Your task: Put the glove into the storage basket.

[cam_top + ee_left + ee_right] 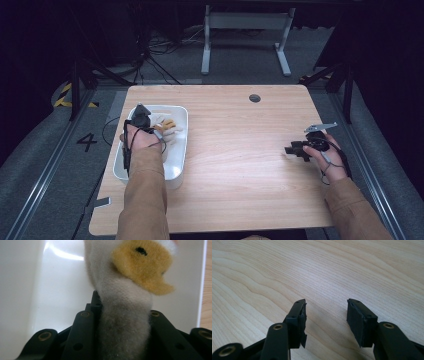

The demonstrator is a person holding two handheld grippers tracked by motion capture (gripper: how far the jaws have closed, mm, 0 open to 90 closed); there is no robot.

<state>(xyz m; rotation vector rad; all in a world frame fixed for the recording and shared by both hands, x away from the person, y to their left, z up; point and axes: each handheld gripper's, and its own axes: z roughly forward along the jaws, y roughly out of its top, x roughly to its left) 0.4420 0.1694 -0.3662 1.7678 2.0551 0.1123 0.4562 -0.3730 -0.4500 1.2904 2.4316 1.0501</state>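
A white plush toy (125, 315) with a yellow-orange patch (142, 262) lies in a white tray (177, 160) at the table's left. In the high view the plush toy (165, 125) pokes out beside my left gripper (141, 119), which is over the tray. The left gripper view has the toy's pale body squeezed between my two black jaws, so my left gripper (122, 315) is shut on it. My right gripper (294, 149) rests low over bare wood at the table's right; in its own view my right gripper (325, 315) stands open with nothing between the pads.
The wooden table (235, 150) has a round cable hole (254, 98) near its far edge. Beyond it stand a white desk frame (245, 30) and floor cables (150, 55). A "4" (86, 142) is marked on the floor at left.
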